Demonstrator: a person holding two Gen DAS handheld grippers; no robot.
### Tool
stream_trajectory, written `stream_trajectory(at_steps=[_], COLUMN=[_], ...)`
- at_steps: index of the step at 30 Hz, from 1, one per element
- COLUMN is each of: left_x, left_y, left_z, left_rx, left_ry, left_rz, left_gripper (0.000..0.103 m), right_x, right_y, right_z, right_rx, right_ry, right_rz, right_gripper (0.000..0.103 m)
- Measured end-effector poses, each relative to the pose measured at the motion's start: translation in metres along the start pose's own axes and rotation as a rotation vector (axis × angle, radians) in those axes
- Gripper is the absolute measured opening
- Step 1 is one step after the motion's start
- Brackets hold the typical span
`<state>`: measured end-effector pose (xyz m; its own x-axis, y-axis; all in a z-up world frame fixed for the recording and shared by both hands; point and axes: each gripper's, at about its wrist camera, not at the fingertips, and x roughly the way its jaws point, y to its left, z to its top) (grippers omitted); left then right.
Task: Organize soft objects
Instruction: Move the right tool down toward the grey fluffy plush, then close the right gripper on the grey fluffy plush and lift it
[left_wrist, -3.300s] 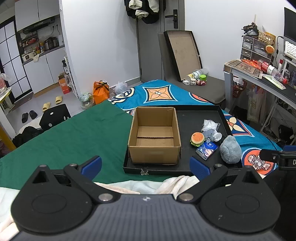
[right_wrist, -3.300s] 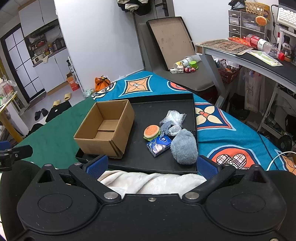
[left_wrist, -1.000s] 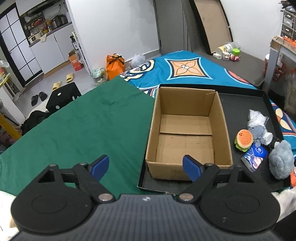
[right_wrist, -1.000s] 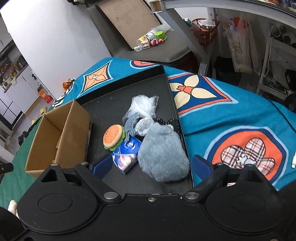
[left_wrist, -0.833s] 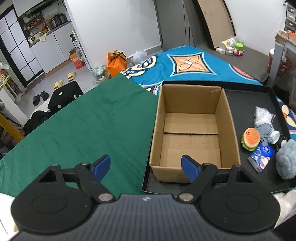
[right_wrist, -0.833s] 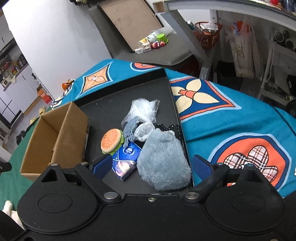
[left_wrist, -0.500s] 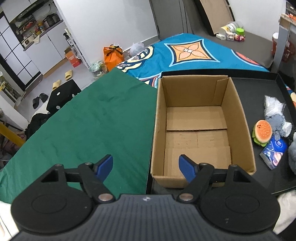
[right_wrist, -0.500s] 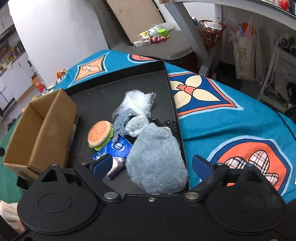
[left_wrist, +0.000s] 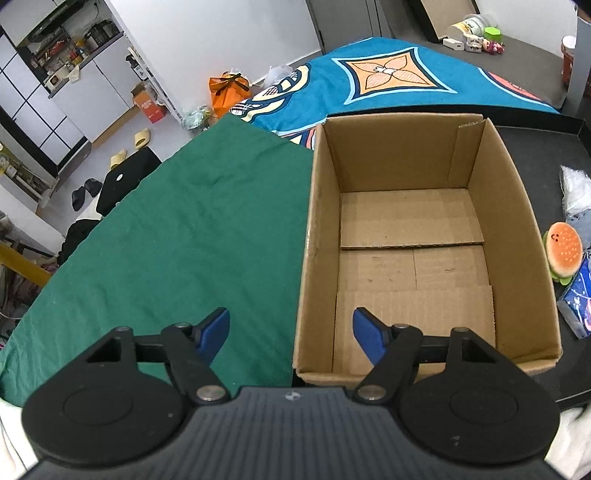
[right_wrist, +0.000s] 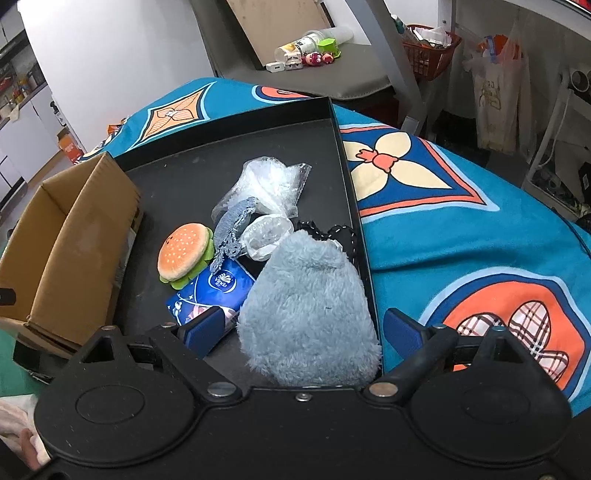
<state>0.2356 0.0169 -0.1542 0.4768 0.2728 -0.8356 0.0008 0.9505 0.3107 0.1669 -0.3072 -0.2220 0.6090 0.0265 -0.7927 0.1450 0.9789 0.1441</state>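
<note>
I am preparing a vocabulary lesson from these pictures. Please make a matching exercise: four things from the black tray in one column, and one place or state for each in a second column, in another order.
Things:
1. cardboard box
2. burger plush
3. grey fluffy pouch
4. blue tissue pack

Places or states:
a. between the open right gripper's fingers
b. empty, its near left corner between the left gripper's fingers
c. partly under the burger plush
d. between the box and the knitted grey item

Pairs: 1-b, 2-d, 3-a, 4-c

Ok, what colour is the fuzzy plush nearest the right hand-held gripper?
Grey-blue plush; clearest in the right wrist view.
</note>
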Motion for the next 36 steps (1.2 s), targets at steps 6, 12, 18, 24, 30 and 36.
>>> stream_trajectory(at_steps=[6, 12, 18, 24, 30, 36], left_x=[0.006, 0.011, 0.002, -0.002, -0.006, -0.006], left_y=[0.000, 0.004, 0.006, 0.007, 0.012, 0.020], left_z=[0.000, -0.002, -0.005, -0.009, -0.013, -0.014], left_rx=[-0.013, -0.030, -0.046, -0.026, -0.016, -0.037], left_ry=[0.016, 0.040, 0.004, -0.009, -0.022, -0.035], left_rz=[-0.008, -0.046, -0.085, -0.124, -0.167, -0.196], left_gripper=[0.054, 0.017, 0.012, 0.009, 0.007, 0.007], right_x=[0.002, -0.003, -0.011, -0.024, -0.037, -0.048], right_y=[0.003, 0.006, 0.010, 0.015, 0.027, 0.049], right_z=[-0.001, -0.003, -0.002, 0.001, 0.006, 0.014], right_rx=[-0.020, -0.036, -0.046, -0.042, -0.048, -0.071], right_ry=[-0.002, -0.012, -0.029, -0.057, -0.088, -0.122], right_rz=[-0.003, 0.004, 0.012, 0.011, 0.022, 0.040], right_gripper=[0.073, 0.063, 0.061, 0.061, 0.061, 0.061])
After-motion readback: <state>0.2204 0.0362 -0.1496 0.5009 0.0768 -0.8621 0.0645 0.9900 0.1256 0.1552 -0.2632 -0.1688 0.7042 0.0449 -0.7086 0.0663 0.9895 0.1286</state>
